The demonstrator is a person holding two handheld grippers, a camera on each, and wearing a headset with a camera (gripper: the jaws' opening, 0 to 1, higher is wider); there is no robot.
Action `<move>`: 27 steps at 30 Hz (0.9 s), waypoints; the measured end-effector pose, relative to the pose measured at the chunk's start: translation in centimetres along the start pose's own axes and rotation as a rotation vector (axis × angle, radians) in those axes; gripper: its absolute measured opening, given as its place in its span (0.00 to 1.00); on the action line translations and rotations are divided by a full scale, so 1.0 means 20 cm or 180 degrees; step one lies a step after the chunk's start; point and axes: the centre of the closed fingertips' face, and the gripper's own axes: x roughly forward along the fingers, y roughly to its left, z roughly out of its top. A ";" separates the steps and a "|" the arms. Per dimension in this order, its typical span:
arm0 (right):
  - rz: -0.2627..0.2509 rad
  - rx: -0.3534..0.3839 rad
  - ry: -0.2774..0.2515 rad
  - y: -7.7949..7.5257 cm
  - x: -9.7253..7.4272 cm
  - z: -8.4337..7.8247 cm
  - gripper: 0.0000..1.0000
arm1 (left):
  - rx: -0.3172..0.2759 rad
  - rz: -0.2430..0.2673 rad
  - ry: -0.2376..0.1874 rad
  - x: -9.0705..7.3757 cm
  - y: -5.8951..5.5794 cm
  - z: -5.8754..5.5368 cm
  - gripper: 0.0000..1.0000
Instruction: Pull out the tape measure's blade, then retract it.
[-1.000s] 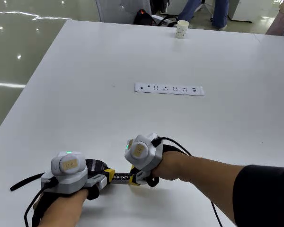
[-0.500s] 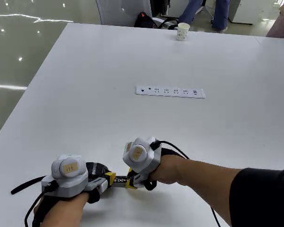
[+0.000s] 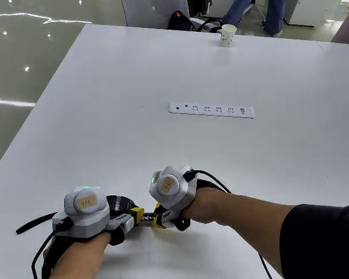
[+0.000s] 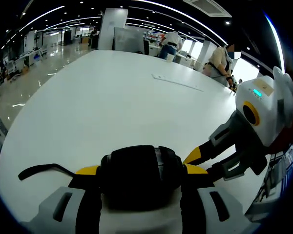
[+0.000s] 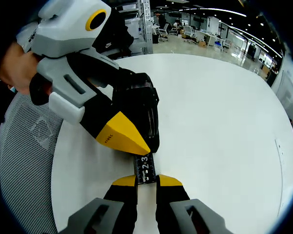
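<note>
**Tape measure (image 5: 139,105) held near the front edge of the surface, short length of blade exposed**

1. Location. The tape measure, a black case, sits low over the white surface (image 3: 163,70), close to the edge nearest the person. A black strap (image 3: 32,224) runs from the case side out to the left and lies flat on the surface.

2. Left gripper (image 3: 132,215). Its jaws are clenched on the tape measure case, one yellow-tipped jaw on each side. In the left gripper view the case sits between the two jaws and hides the space between them.

3. Right gripper (image 5: 146,181). Its jaws are clamped on the blade (image 5: 144,168), with the two yellow tips pressed against either side of the strip. The printed numerals 2 and 3 are legible just ahead of the tips.

4. Blade extension. A short run of blade spans the gap between the case mouth and the right jaws. The two grippers are near each other, tips almost facing, the right one angled in toward the left.

5. Other items. A white power strip (image 3: 212,109) lies flat near the middle of the surface, well apart from the grippers. A paper cup (image 3: 227,35) stands upright at the far edge. A black cable (image 3: 215,180) leaves the right gripper and runs back along the person's forearm.
</note>
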 end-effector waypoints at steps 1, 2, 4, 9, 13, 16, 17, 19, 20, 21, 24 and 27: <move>0.0002 -0.0001 -0.0007 0.00 0.00 0.01 0.10 | 0.0001 -0.0003 0.0001 0.00 0.00 0.00 0.61; 0.0006 -0.0001 -0.0014 0.00 0.01 0.01 0.10 | 0.0001 -0.0006 0.0002 0.00 0.00 0.00 0.61; 0.0007 -0.0004 -0.0030 0.00 0.01 0.02 0.10 | 0.0000 -0.0008 0.0003 0.00 0.00 0.00 0.61; 0.0025 0.0004 -0.0058 0.00 0.02 0.03 0.10 | -0.0003 -0.0004 -0.0003 0.00 -0.01 0.00 0.61; 0.0027 0.0007 -0.0087 0.00 0.03 0.04 0.10 | -0.0006 -0.0002 -0.0007 0.00 -0.01 -0.01 0.61; 0.0026 -0.0003 -0.0092 0.00 0.03 0.05 0.10 | -0.0008 -0.0002 -0.0003 0.00 -0.01 0.00 0.61; 0.0026 -0.0004 -0.0091 0.00 0.03 0.05 0.10 | -0.0008 -0.0001 -0.0004 0.00 -0.01 0.00 0.61; 0.0023 0.0001 -0.0107 0.00 0.03 0.05 0.10 | -0.0010 -0.0003 -0.0005 0.00 -0.01 0.00 0.61; 0.0020 0.0002 -0.0111 0.01 0.03 0.06 0.10 | -0.0012 -0.0005 -0.0006 0.00 -0.01 0.00 0.61; 0.0023 -0.0003 -0.0110 0.00 0.04 0.06 0.10 | -0.0010 -0.0005 -0.0009 0.00 -0.01 0.00 0.61; 0.0027 -0.0005 -0.0116 0.00 0.04 0.07 0.10 | -0.0012 -0.0006 -0.0006 0.00 -0.01 0.00 0.61; 0.0025 -0.0005 -0.0126 0.00 0.05 0.07 0.10 | -0.0006 -0.0007 -0.0010 0.00 -0.01 0.00 0.61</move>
